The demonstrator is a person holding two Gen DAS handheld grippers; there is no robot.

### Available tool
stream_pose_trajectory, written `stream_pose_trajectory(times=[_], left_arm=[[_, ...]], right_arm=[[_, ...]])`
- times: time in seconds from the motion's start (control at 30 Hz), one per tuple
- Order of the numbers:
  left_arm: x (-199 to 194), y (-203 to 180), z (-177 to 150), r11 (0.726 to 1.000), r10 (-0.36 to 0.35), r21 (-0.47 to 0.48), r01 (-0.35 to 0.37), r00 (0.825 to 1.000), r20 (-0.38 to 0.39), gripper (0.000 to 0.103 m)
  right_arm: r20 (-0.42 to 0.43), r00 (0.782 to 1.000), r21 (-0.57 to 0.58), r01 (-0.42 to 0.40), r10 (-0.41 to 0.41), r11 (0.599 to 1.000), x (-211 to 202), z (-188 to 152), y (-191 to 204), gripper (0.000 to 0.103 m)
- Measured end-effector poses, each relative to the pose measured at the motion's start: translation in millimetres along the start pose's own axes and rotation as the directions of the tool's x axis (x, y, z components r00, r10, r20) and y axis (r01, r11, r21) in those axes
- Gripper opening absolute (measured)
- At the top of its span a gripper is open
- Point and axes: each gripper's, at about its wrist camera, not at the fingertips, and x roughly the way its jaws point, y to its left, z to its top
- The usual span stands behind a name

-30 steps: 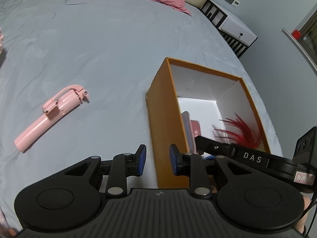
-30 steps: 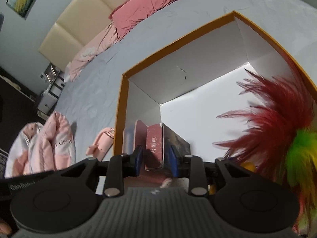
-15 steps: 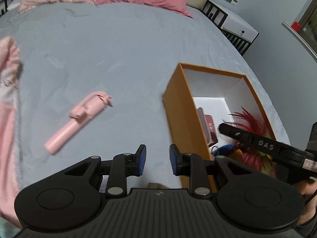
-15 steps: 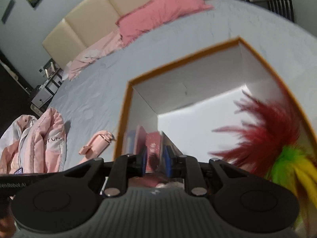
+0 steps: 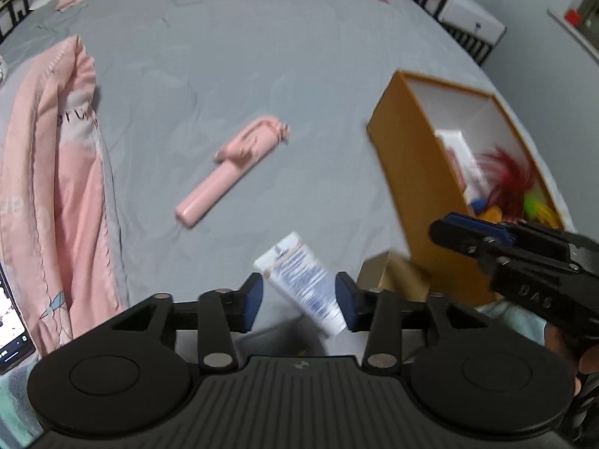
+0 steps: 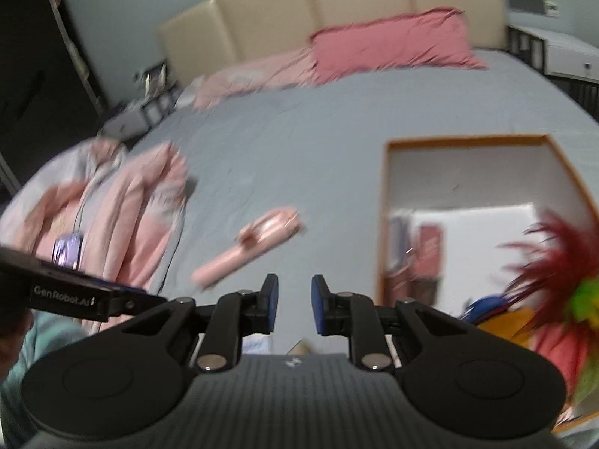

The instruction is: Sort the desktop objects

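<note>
A pink selfie stick (image 5: 232, 170) lies on the grey bedsheet; it also shows in the right wrist view (image 6: 249, 250). A white tube (image 5: 305, 280) lies on the sheet, seen between the fingers of my open left gripper (image 5: 298, 301), which hangs above it. A small tan box (image 5: 393, 273) sits beside the orange box (image 5: 408, 172). The orange box (image 6: 383, 224) holds a red feather toy (image 6: 554, 262), books and coloured items. My right gripper (image 6: 294, 305) is open and empty, above the sheet left of the box; it also shows at the right in the left wrist view (image 5: 468, 232).
A pink garment (image 5: 56, 187) lies along the left side with a phone (image 5: 11, 325) at its lower edge. Pink pillows (image 6: 393, 43) and a beige headboard (image 6: 337, 11) are at the far end. A white nightstand (image 5: 460, 11) stands beyond the bed's right side.
Both grippers have pulled back and left, away from the orange box. My left gripper has opened wider, and the white tube and tan box have come into view. My right gripper left the box.
</note>
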Motion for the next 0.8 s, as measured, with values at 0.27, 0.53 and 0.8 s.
stream_pose_trajectory(times=[0.27,0.53,0.8], left_arm=[[44.3,22.5,2.9,0.997,-0.046,-0.065,0.042,0.997,-0.066,0.051],[94.9,27.8,22.4,0.998,-0.064,-0.028,0.060,0.984,-0.164,0.061],[127.9,47.7,28.5,0.989,-0.123,-0.101,0.103,0.968,-0.218,0.065]], right_arm=[[-0.175,0.983,-0.153,0.036,-0.062,0.988,48.3,-14.4,44.3,0.026],[-0.270,0.951,-0.249,0.083,-0.151,0.965,99.3,-17.5,56.8,0.020],[-0.381,0.917,-0.227,0.033,-0.120,0.973,136.0,-8.5,48.1,0.022]])
